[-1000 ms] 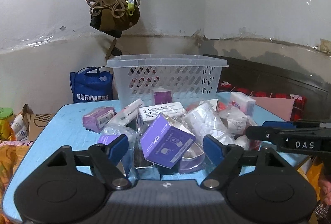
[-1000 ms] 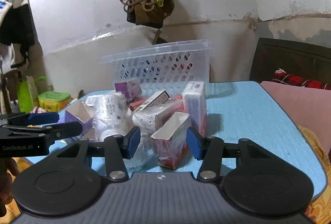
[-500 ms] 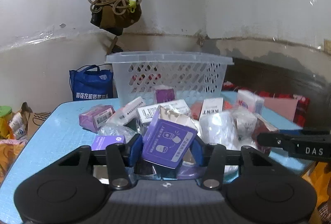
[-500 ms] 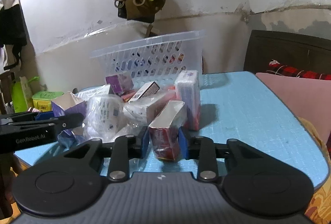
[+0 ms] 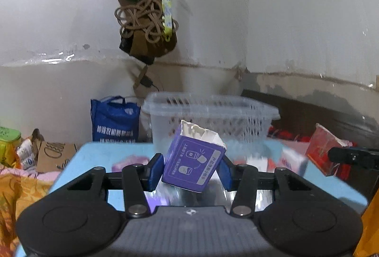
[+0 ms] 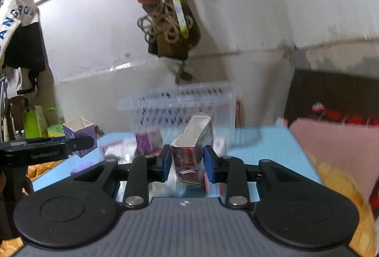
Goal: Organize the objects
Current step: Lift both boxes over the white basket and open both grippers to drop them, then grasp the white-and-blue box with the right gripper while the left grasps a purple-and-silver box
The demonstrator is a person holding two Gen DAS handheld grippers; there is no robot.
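1. White room corner behind a blue table [image 5: 94, 155]; bundle of rope and bags [image 5: 146, 27] hanging on the wall above; blue tote bag [image 5: 115, 119] standing off the table's far left edge.
2. Clear plastic basket [image 5: 210, 114] at the table's far edge, blurred in both views.
3. Left gripper [image 5: 192, 170]: jaws narrowed onto the purple box [image 5: 193, 162], blue pads pressed to its two sides. Box tilted, torn white open end up, raised clear of the table and in front of the basket.
4. Right gripper [image 6: 187, 163]: jaws closed on the red box [image 6: 190, 152], one pad on each side. Box upright, leaning slightly away, open top edge toward the basket, bottom end lifted off the table.
5. Remaining small packets on the table under and beyond both grippers, too blurred to name.
6. Across views: red box at the right edge of the left view, purple box at the left of the right view.
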